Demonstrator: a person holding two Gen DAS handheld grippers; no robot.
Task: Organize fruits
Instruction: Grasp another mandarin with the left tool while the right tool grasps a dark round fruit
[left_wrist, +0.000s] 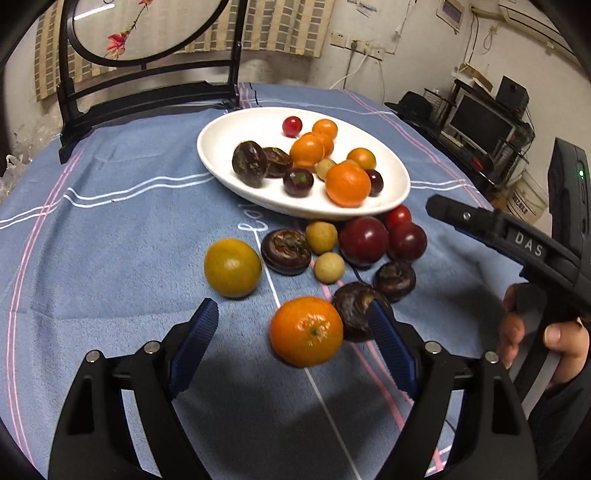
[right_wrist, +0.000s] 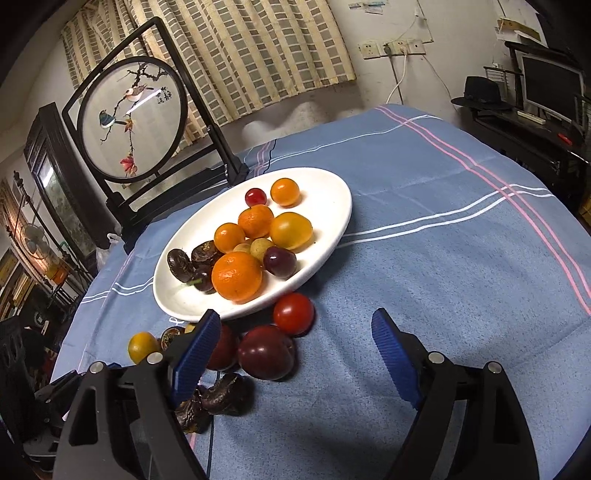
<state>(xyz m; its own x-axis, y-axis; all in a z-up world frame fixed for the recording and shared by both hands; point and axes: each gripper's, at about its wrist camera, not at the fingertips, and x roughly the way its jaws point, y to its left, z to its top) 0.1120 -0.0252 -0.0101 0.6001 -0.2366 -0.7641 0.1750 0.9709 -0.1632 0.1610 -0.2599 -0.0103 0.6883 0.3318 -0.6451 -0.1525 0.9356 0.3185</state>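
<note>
Two grippers, jaws wide apart, gripping nothing. Left gripper (left_wrist: 295, 332) around orange mandarin (left_wrist: 306, 331); right finger (left_wrist: 391, 350) touching dark water chestnut (left_wrist: 354, 310). Right gripper (right_wrist: 291, 347) above bare blue tablecloth (right_wrist: 443, 258), beside dark plum (right_wrist: 266, 352) and red tomato (right_wrist: 293, 314). White plate (right_wrist: 332, 192) of fruit just beyond; open cloth rightward.

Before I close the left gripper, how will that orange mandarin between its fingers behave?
The mandarin is round, so a nudge would probably roll it on the flat tablecloth. Its rind looks soft; squeeze gently. The right pad nearly touches a water chestnut.
</note>
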